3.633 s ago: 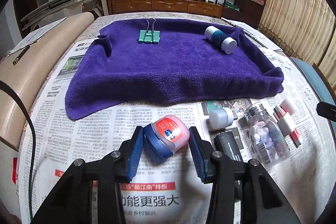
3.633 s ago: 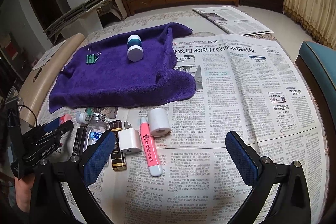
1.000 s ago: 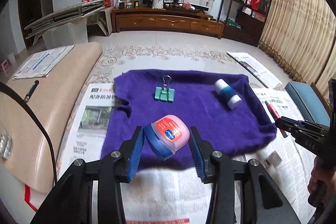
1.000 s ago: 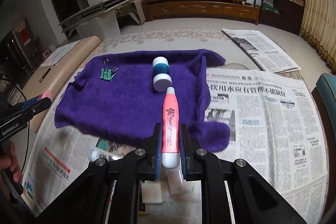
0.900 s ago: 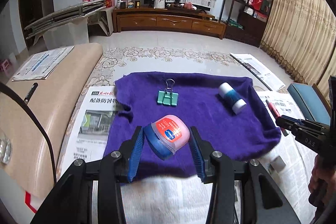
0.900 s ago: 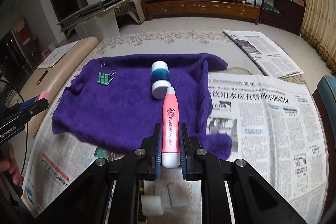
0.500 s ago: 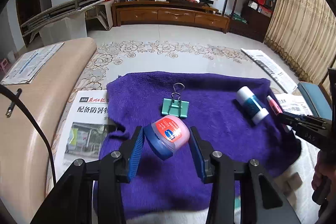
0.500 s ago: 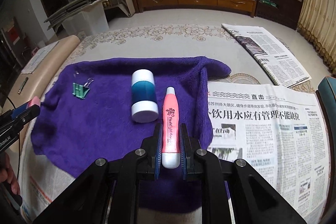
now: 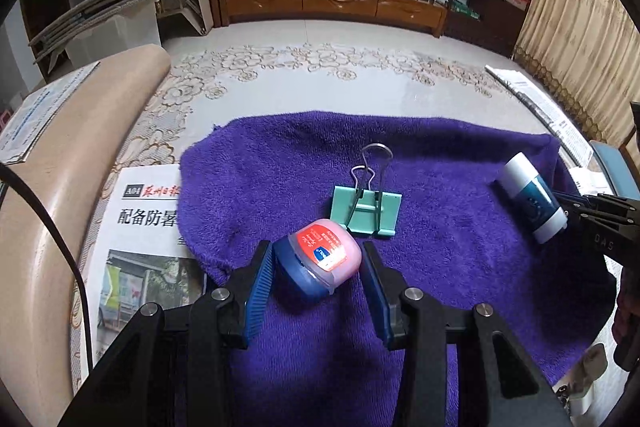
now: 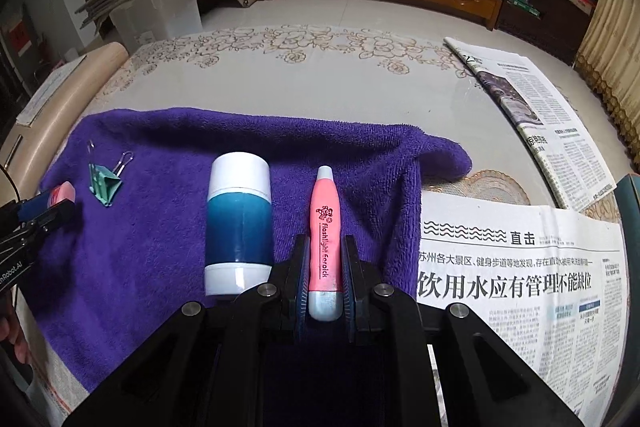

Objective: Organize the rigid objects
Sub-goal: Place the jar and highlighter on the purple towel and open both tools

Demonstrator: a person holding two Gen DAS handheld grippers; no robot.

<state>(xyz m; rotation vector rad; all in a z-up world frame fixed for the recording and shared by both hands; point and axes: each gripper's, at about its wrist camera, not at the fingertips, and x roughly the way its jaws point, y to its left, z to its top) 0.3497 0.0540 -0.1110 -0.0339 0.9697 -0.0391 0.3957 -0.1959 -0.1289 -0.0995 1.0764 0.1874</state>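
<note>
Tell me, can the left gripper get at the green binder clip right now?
Probably not: the left gripper is shut on the small jar. The binder clip lies unobstructed on the purple towel just beyond it.

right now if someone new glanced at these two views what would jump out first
The purple towel spread over newspaper dominates both views. The right gripper clamps a pink flashlight earpick beside a teal-and-white bottle lying on the towel. The left gripper holds a small pink-lidded blue jar just before a mint binder clip.
</note>
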